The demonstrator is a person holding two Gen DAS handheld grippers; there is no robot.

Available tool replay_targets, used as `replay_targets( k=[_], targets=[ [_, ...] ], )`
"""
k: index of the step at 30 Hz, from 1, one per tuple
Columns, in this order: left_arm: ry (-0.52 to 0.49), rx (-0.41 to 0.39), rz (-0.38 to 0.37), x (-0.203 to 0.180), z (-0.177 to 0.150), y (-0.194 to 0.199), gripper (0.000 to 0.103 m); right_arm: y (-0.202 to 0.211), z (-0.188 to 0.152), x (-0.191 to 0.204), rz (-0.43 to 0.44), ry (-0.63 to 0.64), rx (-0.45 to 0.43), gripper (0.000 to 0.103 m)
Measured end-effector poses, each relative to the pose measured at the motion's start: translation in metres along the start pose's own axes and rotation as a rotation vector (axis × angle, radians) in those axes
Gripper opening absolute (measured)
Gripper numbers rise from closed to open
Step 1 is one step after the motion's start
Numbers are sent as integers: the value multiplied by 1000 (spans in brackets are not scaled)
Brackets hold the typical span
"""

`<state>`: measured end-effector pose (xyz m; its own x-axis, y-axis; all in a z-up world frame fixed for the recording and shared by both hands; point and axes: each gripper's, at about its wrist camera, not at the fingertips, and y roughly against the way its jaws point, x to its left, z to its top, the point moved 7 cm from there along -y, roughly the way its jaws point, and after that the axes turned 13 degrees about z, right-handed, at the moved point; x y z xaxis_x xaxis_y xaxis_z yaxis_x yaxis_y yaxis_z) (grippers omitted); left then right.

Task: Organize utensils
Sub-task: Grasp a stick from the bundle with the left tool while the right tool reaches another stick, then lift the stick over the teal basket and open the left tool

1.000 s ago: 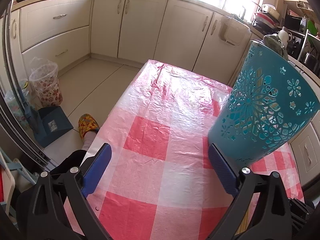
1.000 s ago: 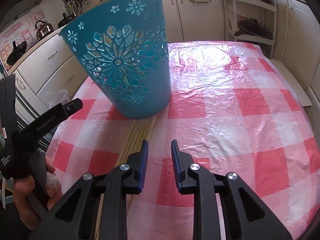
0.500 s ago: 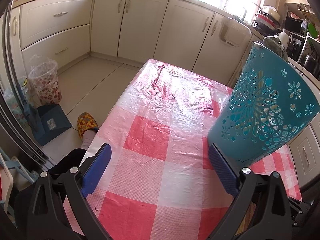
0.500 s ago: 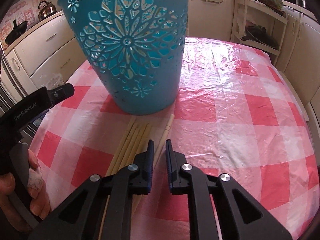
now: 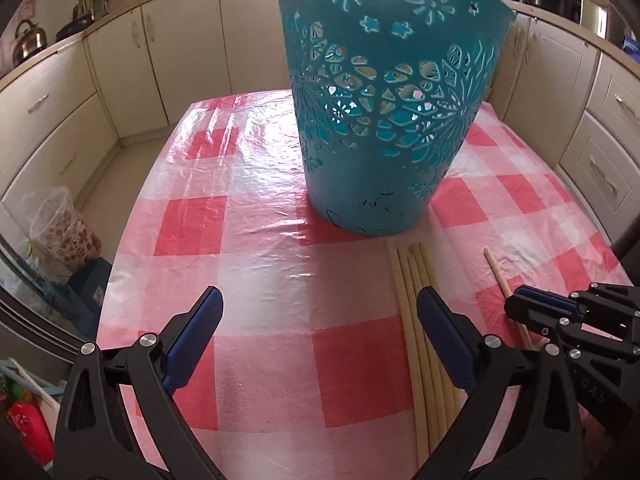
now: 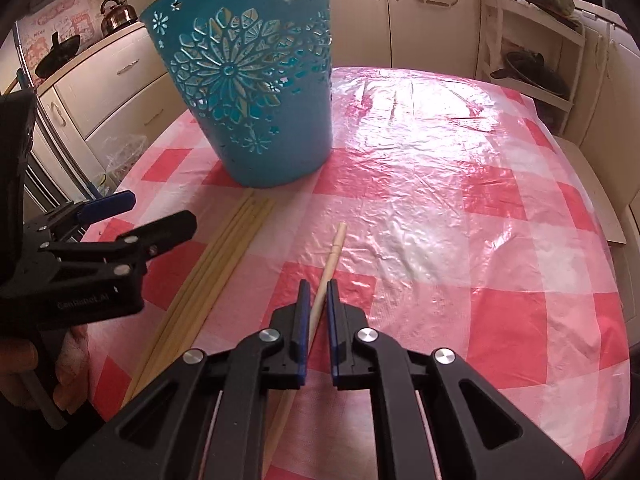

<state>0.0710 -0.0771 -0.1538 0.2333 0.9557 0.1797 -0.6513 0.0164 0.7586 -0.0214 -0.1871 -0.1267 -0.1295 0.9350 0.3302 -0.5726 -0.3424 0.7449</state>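
A teal cut-out basket (image 5: pixel 384 120) stands upright on the red-checked table; it also shows in the right wrist view (image 6: pixel 256 92). Several pale wooden chopsticks (image 5: pixel 416 320) lie side by side in front of it, seen too in the right wrist view (image 6: pixel 216 264). One chopstick (image 6: pixel 330 258) lies apart to their right. My right gripper (image 6: pixel 317 296) has its jaws nearly closed around this single chopstick near the table; it also shows in the left wrist view (image 5: pixel 516 304). My left gripper (image 5: pixel 318 308) is wide open and empty, just left of the bundle.
The table is covered by a pink-checked plastic cloth (image 6: pixel 460 216). Cream kitchen cabinets (image 5: pixel 120 80) surround it. A floral bin (image 5: pixel 64 232) stands on the floor left of the table. A kettle (image 6: pixel 116 16) sits on the counter.
My left gripper has swung right, bringing the basket and chopsticks into its view. My right gripper has moved right onto the lone chopstick and narrowed around it.
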Motion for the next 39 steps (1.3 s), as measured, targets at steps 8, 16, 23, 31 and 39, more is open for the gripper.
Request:
replay_targets(
  k=[8, 16, 23, 31, 39],
  targets=[
    [-57, 57, 30, -10, -4, -11, 93, 4, -2, -4, 37, -15, -18, 9],
    [-62, 67, 64, -12, -4, -12, 79, 5, -3, -6, 68, -32, -29, 9],
    [-90, 35, 23, -29, -4, 0, 26, 8, -3, -9, 78, -34, -31, 9],
    [43, 68, -23, -12, -20, 12, 6, 8, -3, -9, 78, -40, -39, 9],
    [-14, 121, 21, -7, -4, -5, 14, 8, -3, -8, 81, -33, -40, 12]
  ],
)
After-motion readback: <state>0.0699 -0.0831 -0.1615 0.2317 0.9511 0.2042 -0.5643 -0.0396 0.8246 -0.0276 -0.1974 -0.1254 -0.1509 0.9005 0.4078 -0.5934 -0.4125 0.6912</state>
